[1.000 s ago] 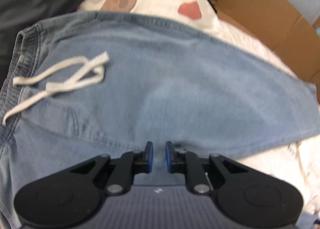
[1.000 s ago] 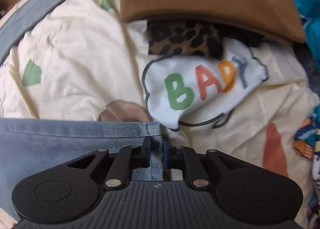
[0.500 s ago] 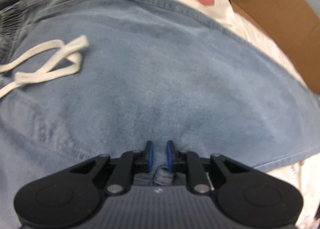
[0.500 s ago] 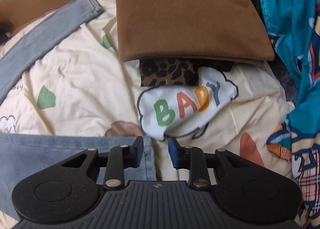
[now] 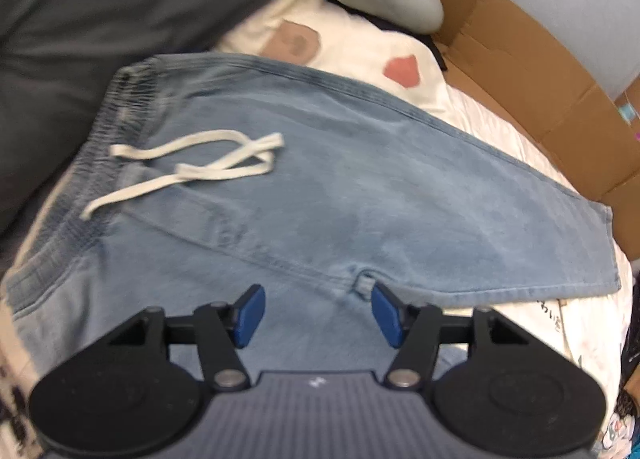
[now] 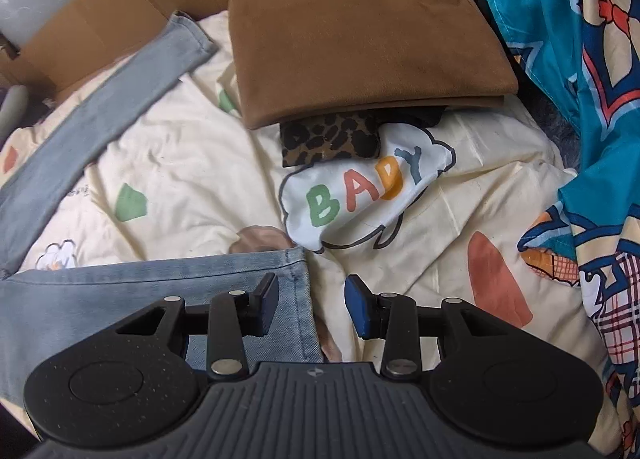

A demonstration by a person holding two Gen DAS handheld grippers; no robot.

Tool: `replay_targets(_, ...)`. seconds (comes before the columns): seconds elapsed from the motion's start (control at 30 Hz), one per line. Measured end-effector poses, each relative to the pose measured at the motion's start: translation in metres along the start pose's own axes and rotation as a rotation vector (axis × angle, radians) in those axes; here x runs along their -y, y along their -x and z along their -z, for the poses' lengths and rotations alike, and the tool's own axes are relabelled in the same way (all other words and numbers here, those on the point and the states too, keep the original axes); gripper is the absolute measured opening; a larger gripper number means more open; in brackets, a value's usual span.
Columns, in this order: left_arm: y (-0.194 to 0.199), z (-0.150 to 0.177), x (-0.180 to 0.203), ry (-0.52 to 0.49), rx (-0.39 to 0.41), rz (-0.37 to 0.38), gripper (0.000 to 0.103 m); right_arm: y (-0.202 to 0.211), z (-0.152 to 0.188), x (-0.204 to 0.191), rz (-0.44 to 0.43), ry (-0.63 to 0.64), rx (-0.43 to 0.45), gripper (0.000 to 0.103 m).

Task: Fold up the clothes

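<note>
Cream printed bedsheet (image 6: 180,163), cardboard (image 5: 520,71) behind

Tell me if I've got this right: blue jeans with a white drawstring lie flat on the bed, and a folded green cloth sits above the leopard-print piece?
Nearly. The folded cloth above the leopard-print piece is brown, not green, as the right wrist view shows. The jeans with the white drawstring do lie flat on the bed.

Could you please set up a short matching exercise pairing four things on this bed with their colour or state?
1. jeans
2. drawstring
3. folded garment
4. left gripper

a. brown
b. open, nothing between the pads
c. light blue, lying flat
d. off-white, loose on the denim

Pairs: 1-c, 2-d, 3-a, 4-b
</note>
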State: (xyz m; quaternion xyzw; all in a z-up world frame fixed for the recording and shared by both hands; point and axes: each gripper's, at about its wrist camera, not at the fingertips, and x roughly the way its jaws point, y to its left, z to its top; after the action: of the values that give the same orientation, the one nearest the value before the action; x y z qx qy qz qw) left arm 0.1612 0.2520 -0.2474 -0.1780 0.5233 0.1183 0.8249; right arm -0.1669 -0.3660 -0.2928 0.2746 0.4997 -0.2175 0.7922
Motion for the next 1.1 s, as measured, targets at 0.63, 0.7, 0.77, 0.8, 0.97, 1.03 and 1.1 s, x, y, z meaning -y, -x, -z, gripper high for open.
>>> replay_targets(0.63,0.071,0.077,-0.073,0.137,0.013,-0.076,0.063,0.009,0.052,0.052,-0.145,-0.036,-0.154,0.044)
replay_targets(0.7,0.071,0.087,-0.077,0.145,0.002,-0.086,0.063,0.003,0.065,0.059,-0.158,-0.071,-0.187,0.044)
replay_targets(0.77,0.071,0.096,-0.08,0.153,-0.009,-0.093,0.063,-0.004,0.077,0.065,-0.181,-0.12,-0.214,0.044)
replay_targets(0.8,0.07,0.101,-0.081,0.158,-0.012,-0.093,0.063,-0.007,0.082,0.068,-0.193,-0.144,-0.227,0.044)
replay_targets(0.97,0.065,0.121,-0.083,0.169,-0.036,-0.096,0.064,-0.024,0.1,0.072,-0.23,-0.213,-0.279,0.044)
replay_targets(1.03,0.061,0.129,-0.083,0.179,-0.049,-0.103,0.064,-0.032,0.105,0.073,-0.224,-0.231,-0.295,0.044)
replay_targets(1.1,0.057,0.138,-0.085,0.197,-0.066,-0.108,0.064,-0.04,0.109,0.074,-0.22,-0.257,-0.311,0.044)
